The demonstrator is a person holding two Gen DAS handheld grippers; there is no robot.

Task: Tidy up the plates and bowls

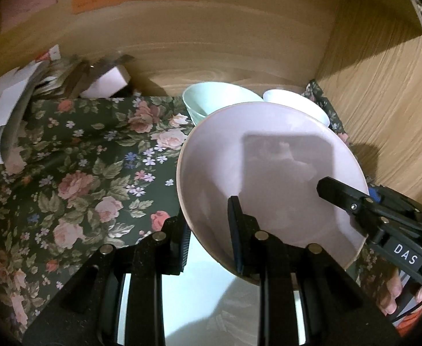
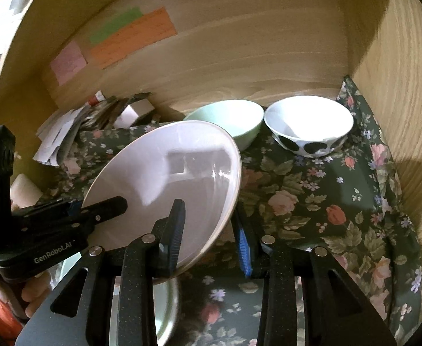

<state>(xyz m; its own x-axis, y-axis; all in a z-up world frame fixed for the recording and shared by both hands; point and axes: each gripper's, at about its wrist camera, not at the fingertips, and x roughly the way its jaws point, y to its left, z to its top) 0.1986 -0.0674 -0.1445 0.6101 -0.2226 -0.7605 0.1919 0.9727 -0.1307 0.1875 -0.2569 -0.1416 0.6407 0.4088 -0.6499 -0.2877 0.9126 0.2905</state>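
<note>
A pale pink plate (image 1: 271, 173) is held tilted above the floral cloth (image 1: 81, 158); it also shows in the right wrist view (image 2: 167, 178). My left gripper (image 1: 211, 239) straddles its near rim, one finger over the plate's face and one under it. My right gripper (image 2: 211, 230) straddles the opposite rim the same way; it also shows in the left wrist view (image 1: 355, 201). A mint green bowl (image 2: 231, 121) and a white bowl with black spots (image 2: 309, 127) stand side by side at the back wall. A pale plate (image 1: 211, 302) lies below my left gripper.
A heap of papers and a small box (image 1: 38, 86) lies at the back left of the cloth. Wooden walls (image 2: 407, 115) close the back and right side. Coloured paper notes (image 2: 130, 37) are stuck on the back wall.
</note>
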